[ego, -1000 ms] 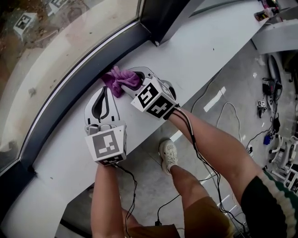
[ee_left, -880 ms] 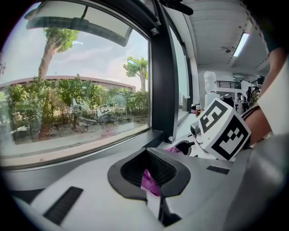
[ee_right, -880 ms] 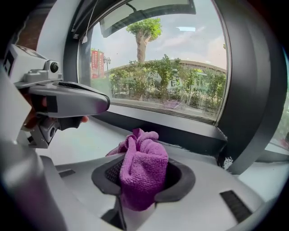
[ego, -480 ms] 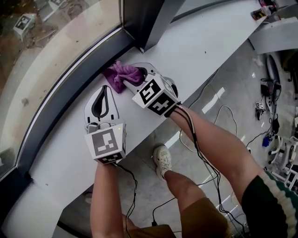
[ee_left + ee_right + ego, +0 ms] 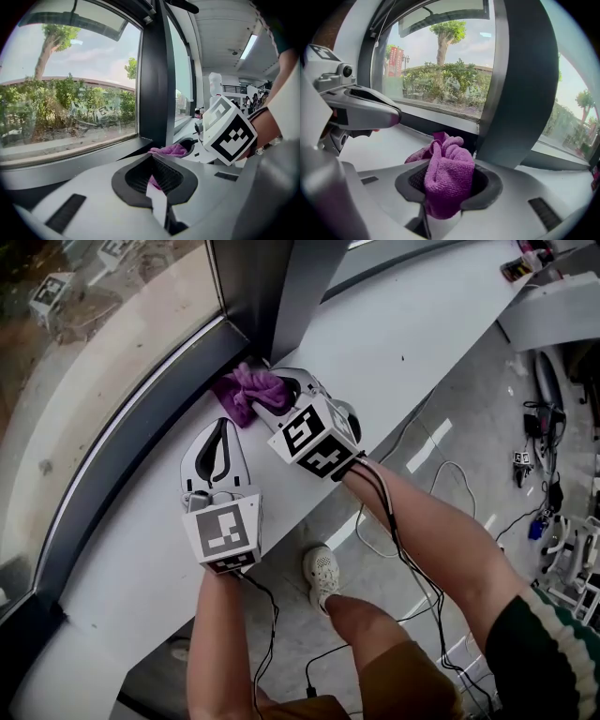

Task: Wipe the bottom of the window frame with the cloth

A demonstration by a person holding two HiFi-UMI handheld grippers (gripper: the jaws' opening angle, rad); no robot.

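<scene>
Glass takes up the upper left of the head view, edged below by the dark bottom frame, which runs up to a dark upright post. A pale sill lies alongside the frame and carries both grippers. The left gripper rests on the sill just beside the right one, its fingers drawn together on nothing; purple shows only beyond them. The right gripper points at the corner where frame meets post, its fingers clamped on a bunched purple cloth. The cloth's free end spills forward onto the sill at the foot of the frame. It looks like light, soft microfibre that will fold and drag rather than push stiffly, so it is best held by the thick gathered wad, as here, with enough loose cloth ahead of the fingers to press into the frame's edge. Too little of it ahead, I judge, and hard plastic could scrape the frame.
</scene>
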